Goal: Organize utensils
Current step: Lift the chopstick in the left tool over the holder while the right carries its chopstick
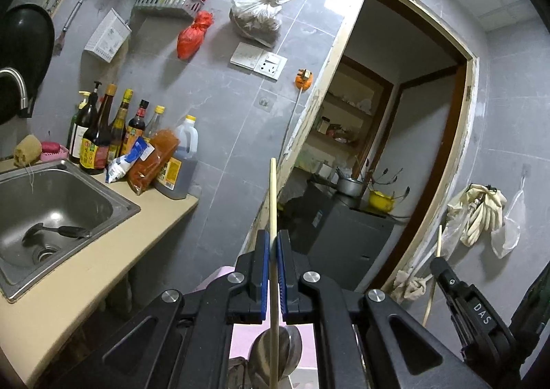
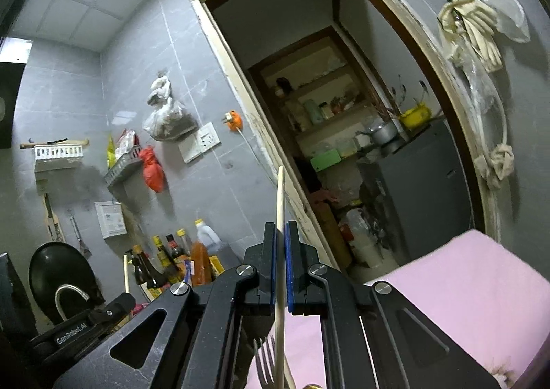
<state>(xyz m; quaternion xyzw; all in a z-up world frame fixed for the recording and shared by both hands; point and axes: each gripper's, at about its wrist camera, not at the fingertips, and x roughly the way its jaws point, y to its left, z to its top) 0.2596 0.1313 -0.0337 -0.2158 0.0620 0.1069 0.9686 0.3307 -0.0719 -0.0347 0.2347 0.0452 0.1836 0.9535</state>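
Observation:
My left gripper [image 1: 274, 241] is shut on a pale wooden chopstick [image 1: 273, 203] that stands upright between the blue pads. Below it a metal spoon [image 1: 275, 351] lies on a pink cloth [image 1: 240, 337]. My right gripper [image 2: 281, 234] is shut on a second wooden chopstick [image 2: 280, 203], also upright. A metal fork [image 2: 265, 361] lies under it on the pink cloth [image 2: 464, 286]. The right gripper shows at the lower right of the left wrist view [image 1: 438, 260], and the left gripper shows at the lower left of the right wrist view [image 2: 127, 299].
A steel sink [image 1: 113, 207] with a dark ladle [image 1: 55, 232] sits in the beige counter [image 1: 103, 268] at left. Sauce bottles [image 1: 99, 134] and packets stand behind it. An open doorway [image 1: 395, 148] leads to a pantry with a grey cabinet [image 1: 347, 234].

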